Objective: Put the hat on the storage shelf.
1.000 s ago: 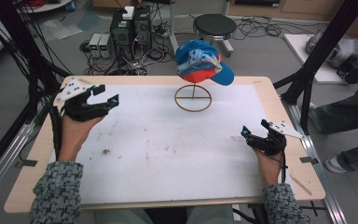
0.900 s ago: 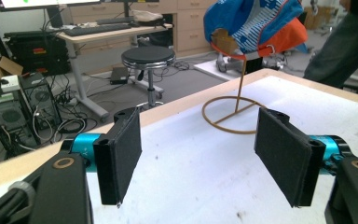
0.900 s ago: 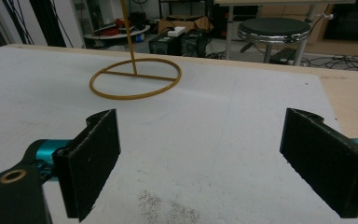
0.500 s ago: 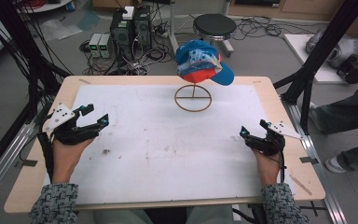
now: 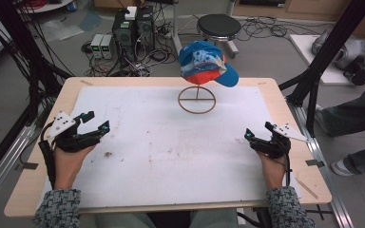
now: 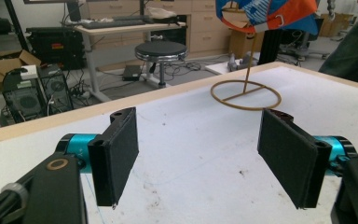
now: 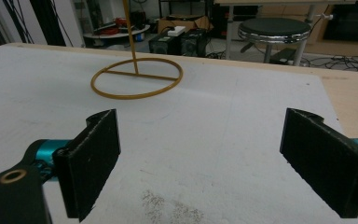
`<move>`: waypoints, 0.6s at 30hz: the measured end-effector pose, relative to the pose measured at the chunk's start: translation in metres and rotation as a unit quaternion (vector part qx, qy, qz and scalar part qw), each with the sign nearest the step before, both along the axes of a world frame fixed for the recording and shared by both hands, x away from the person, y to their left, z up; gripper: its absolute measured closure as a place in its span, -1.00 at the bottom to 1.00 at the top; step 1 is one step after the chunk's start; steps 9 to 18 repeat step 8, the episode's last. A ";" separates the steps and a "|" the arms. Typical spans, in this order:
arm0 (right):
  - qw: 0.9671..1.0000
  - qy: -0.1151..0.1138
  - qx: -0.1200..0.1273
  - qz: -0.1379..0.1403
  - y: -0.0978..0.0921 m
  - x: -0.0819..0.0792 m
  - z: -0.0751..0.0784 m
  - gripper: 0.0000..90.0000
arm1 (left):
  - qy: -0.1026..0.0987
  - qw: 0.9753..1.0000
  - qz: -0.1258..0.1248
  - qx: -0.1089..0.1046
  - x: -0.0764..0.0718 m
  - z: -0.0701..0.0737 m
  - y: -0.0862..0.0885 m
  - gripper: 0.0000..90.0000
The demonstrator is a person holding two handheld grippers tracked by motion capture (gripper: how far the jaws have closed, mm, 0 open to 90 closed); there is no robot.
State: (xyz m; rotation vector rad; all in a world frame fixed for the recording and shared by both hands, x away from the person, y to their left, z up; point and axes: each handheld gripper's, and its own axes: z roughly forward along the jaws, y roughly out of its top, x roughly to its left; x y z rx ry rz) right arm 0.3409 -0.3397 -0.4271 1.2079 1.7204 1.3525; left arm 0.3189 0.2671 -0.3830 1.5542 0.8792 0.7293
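Lowered toward the table (image 5: 285, 95), the left gripper (image 5: 91, 124), like the right gripper (image 5: 257, 132), gapes empty; a hasty reach could topple the cap (image 5: 205, 62) off its stand (image 5: 196, 99).

black stool (image 5: 217, 24), computer towers (image 5: 133, 26) on floor, cables (image 5: 266, 28), cardboard box (image 6: 2, 65)

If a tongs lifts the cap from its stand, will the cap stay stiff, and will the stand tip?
The cap looks like cloth, so its crown would probably sag, while the blue brim likely stays firmer. It seems light. The wire stand has a thin post on a wide ring base, so it may wobble or slide if the cap drags, but a straight upward lift should leave it upright.
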 end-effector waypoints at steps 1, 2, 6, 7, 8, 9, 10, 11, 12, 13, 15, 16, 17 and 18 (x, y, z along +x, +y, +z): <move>1.000 0.000 0.000 0.000 0.000 0.000 0.000 -0.75 | 0.000 1.000 -0.001 0.000 0.000 0.000 0.000 -0.35; 1.000 0.001 0.001 0.000 0.000 0.000 0.000 -0.75 | 0.000 1.000 -0.001 0.001 0.000 0.000 0.000 -0.35; 1.000 0.001 0.000 0.002 0.001 -0.001 0.000 -0.75 | 0.001 1.000 0.000 0.000 -0.001 -0.001 0.000 -0.35; 1.000 -0.001 -0.001 0.003 0.001 0.000 0.000 -0.75 | 0.004 1.000 0.000 0.001 -0.001 -0.001 0.000 -0.35; 1.000 -0.001 -0.002 0.004 0.001 0.000 0.000 -0.75 | 0.007 1.000 0.001 0.003 0.000 -0.003 0.000 -0.35; 1.000 -0.001 -0.002 0.004 0.001 0.000 0.000 -0.75 | 0.007 1.000 0.001 0.003 0.000 -0.003 0.000 -0.35; 1.000 -0.001 -0.002 0.004 0.001 0.000 0.000 -0.75 | 0.007 1.000 0.001 0.003 0.000 -0.003 0.000 -0.35; 1.000 -0.001 -0.002 0.004 0.001 0.000 0.000 -0.75 | 0.007 1.000 0.001 0.003 0.000 -0.003 0.000 -0.35; 1.000 -0.001 -0.002 0.004 0.001 0.000 0.000 -0.75 | 0.007 1.000 0.001 0.003 0.000 -0.003 0.000 -0.35; 1.000 -0.001 -0.002 0.004 0.001 0.000 0.000 -0.75 | 0.007 1.000 0.001 0.003 0.000 -0.003 0.000 -0.35; 1.000 -0.001 -0.002 0.004 0.001 0.000 0.000 -0.75 | 0.007 1.000 0.001 0.003 0.000 -0.003 0.000 -0.35; 1.000 -0.001 -0.002 0.004 0.001 0.000 0.000 -0.75 | 0.007 1.000 0.001 0.003 0.000 -0.003 0.000 -0.35; 1.000 -0.001 -0.002 0.004 0.001 0.000 0.000 -0.75 | 0.007 1.000 0.001 0.003 0.000 -0.003 0.000 -0.35; 1.000 -0.001 -0.002 0.004 0.001 0.000 0.000 -0.75 | 0.007 1.000 0.001 0.003 0.000 -0.003 0.000 -0.35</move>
